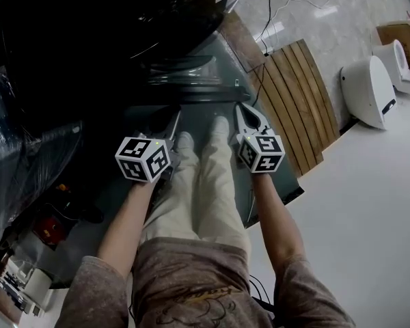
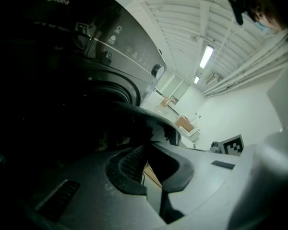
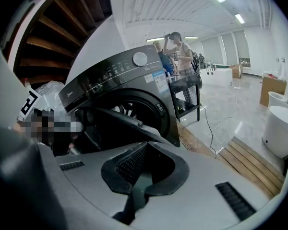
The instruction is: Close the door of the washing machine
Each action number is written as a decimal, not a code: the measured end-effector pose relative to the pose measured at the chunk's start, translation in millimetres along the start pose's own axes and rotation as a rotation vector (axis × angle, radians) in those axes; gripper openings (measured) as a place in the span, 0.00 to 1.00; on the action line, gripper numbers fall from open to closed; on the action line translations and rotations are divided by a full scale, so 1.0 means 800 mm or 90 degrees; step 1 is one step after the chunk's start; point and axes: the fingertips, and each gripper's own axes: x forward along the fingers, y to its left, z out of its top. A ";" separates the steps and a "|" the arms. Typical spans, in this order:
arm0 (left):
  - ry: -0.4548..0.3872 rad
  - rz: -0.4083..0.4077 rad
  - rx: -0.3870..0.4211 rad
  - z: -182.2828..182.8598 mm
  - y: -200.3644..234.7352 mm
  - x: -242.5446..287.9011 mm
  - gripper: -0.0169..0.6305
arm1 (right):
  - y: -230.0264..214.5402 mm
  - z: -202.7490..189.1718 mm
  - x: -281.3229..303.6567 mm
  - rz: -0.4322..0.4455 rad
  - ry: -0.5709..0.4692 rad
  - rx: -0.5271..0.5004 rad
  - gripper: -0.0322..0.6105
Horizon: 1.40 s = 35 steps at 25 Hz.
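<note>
Head view: washing machine sits dark at upper left. Its door is swung open, the glass pane lying across frame centre just ahead of both grippers.

Step in hand, as I read it: the approach. I cannot tell whether either gripper touches the door yet.

Left gripper, left of centre: fingers pressed together, nothing between them. Right gripper, right of centre: fingers likewise closed and empty in the right gripper view.

Both forearms reach forward, roughly parallel, grippers tipped downward toward the door.

Next move likely calls for setting closed fingers against the door's outer face and pushing it toward the drum opening until it latches.
</note>
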 end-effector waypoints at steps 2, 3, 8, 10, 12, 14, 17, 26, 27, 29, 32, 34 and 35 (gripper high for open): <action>-0.009 0.012 -0.002 0.007 0.004 0.000 0.03 | -0.005 0.004 0.007 0.010 0.002 -0.005 0.04; -0.014 0.018 -0.005 0.011 0.007 0.000 0.03 | -0.006 0.007 0.012 0.014 0.002 -0.005 0.04; -0.035 0.049 -0.016 0.030 0.018 0.002 0.03 | -0.012 0.037 0.034 0.027 0.000 -0.012 0.04; -0.044 0.064 -0.018 0.038 0.021 0.004 0.03 | -0.016 0.045 0.045 0.039 0.000 -0.020 0.04; -0.053 0.076 -0.024 0.046 0.025 0.007 0.03 | -0.022 0.053 0.058 0.046 -0.001 -0.026 0.04; -0.063 0.086 -0.033 0.054 0.032 0.010 0.03 | -0.024 0.066 0.074 0.048 -0.004 -0.025 0.04; -0.079 0.106 -0.041 0.070 0.045 0.013 0.03 | -0.021 0.090 0.103 0.062 -0.007 -0.024 0.04; -0.129 0.164 -0.070 0.121 0.085 0.023 0.03 | -0.005 0.165 0.197 0.124 -0.002 -0.066 0.04; -0.129 0.168 -0.072 0.125 0.088 0.024 0.03 | -0.003 0.171 0.204 0.129 0.000 -0.070 0.04; -0.127 0.170 -0.073 0.128 0.089 0.026 0.03 | -0.001 0.175 0.209 0.140 0.003 -0.075 0.04; -0.134 0.175 -0.082 0.128 0.090 0.025 0.03 | -0.002 0.174 0.209 0.149 0.013 -0.083 0.04; -0.141 0.180 -0.086 0.128 0.092 0.024 0.03 | 0.000 0.175 0.211 0.149 0.020 -0.096 0.04; -0.142 0.183 -0.087 0.129 0.093 0.024 0.03 | 0.001 0.175 0.212 0.151 0.023 -0.097 0.04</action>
